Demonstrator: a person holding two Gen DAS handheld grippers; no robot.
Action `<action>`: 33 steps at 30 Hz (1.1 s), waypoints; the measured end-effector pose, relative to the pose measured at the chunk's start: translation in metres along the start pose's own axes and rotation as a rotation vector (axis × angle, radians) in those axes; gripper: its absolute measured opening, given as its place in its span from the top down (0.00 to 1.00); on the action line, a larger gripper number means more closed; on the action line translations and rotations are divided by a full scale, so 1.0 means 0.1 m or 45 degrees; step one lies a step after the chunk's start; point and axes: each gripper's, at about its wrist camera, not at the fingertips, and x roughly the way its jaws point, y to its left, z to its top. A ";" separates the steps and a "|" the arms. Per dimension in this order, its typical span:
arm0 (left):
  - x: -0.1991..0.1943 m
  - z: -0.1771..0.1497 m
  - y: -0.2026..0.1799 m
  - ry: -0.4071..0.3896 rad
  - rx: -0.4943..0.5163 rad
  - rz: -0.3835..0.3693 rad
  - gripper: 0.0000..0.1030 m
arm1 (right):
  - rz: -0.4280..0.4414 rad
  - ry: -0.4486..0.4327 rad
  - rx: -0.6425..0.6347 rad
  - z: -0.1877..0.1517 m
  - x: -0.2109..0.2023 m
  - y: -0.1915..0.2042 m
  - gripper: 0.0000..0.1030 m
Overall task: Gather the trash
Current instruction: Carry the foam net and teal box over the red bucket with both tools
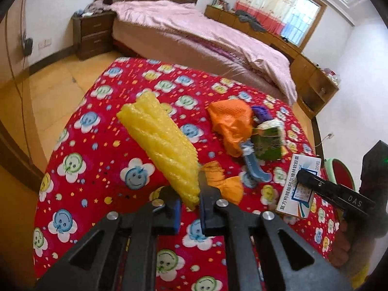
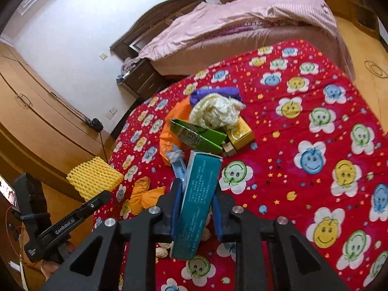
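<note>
My left gripper (image 1: 190, 191) is shut on a yellow foam fruit net (image 1: 161, 145), held above the red smiley-face cloth (image 1: 101, 150); the net also shows in the right wrist view (image 2: 93, 178). My right gripper (image 2: 197, 194) is shut on a teal and white medicine box (image 2: 197, 203), seen from the left wrist too (image 1: 299, 185). More trash lies on the cloth: an orange bag (image 1: 230, 123), a green carton (image 2: 196, 137), crumpled white paper (image 2: 217, 111), a yellow box (image 2: 240, 133), a purple scrap (image 2: 213, 93), a blue plastic piece (image 1: 253, 166) and an orange wrapper (image 1: 224, 181).
A bed with a pink cover (image 1: 194, 34) stands beyond the cloth-covered table. A dark nightstand (image 1: 93, 36) is at its head. Wooden cabinets (image 1: 312, 80) line the wall under the window. A red and green bin (image 1: 339, 172) shows at the table's right edge.
</note>
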 end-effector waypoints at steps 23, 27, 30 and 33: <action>0.02 -0.09 -1.14 0.100 0.273 -0.152 0.90 | -0.174 -0.270 0.025 -0.09 -1.25 -0.40 0.76; 0.06 -0.14 -1.35 0.116 0.323 -0.175 0.90 | -0.208 -0.305 0.047 -0.11 -1.42 -0.52 0.76; 0.10 -0.17 -1.51 0.127 0.357 -0.194 0.90 | -0.230 -0.325 0.061 -0.13 -1.53 -0.59 0.76; 0.13 -0.20 -1.65 0.136 0.394 -0.205 0.90 | -0.248 -0.345 0.081 -0.15 -1.64 -0.68 0.76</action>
